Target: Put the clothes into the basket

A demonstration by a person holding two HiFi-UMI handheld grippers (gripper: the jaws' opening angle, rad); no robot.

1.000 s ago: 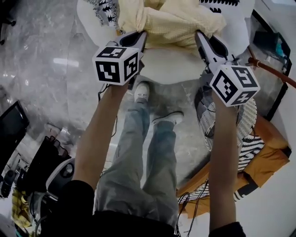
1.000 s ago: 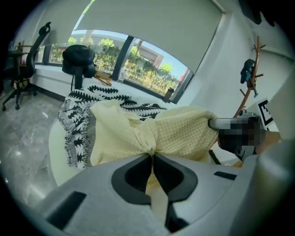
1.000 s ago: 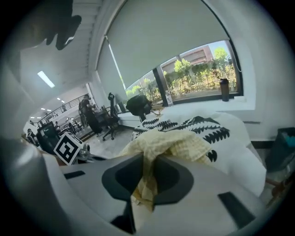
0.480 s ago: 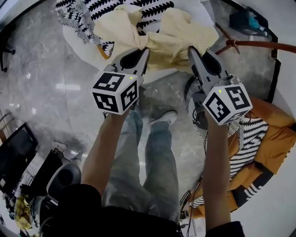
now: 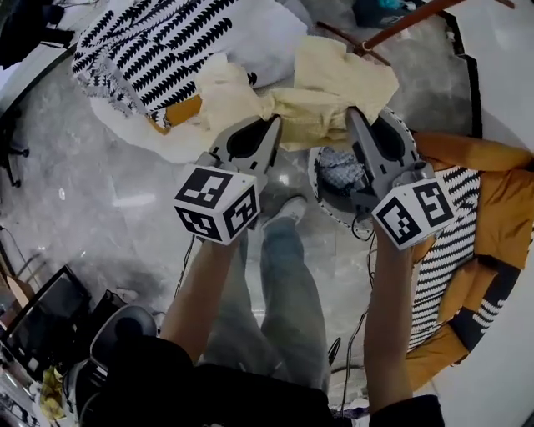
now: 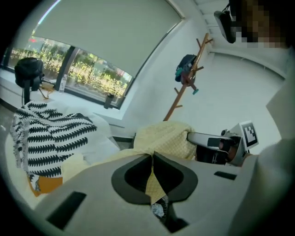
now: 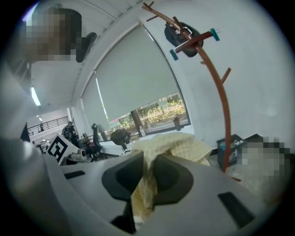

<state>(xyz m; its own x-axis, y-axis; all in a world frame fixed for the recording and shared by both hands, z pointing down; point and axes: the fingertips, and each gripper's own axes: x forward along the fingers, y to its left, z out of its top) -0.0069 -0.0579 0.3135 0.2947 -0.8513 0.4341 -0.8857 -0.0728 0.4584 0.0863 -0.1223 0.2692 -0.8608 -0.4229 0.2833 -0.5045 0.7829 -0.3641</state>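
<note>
- Yellow garment: lifted and stretched between both tongs, its right part over the basket's far rim in the head view.
- Left tongs: pressed together on a fold of the yellow garment.
- Right tongs: pinching the garment's other end.
- Basket: on the floor beneath the right tongs, with grey cloth inside.
- Tabletop: round and white, carrying a black-and-white garment.
- Coat stand: farthest back.

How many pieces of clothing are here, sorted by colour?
Pale yellow garment: 1
Black-and-white and orange garments: 2 (upper left, right)
Grey-blue cloth in the basket: 1
Total: 4
</note>
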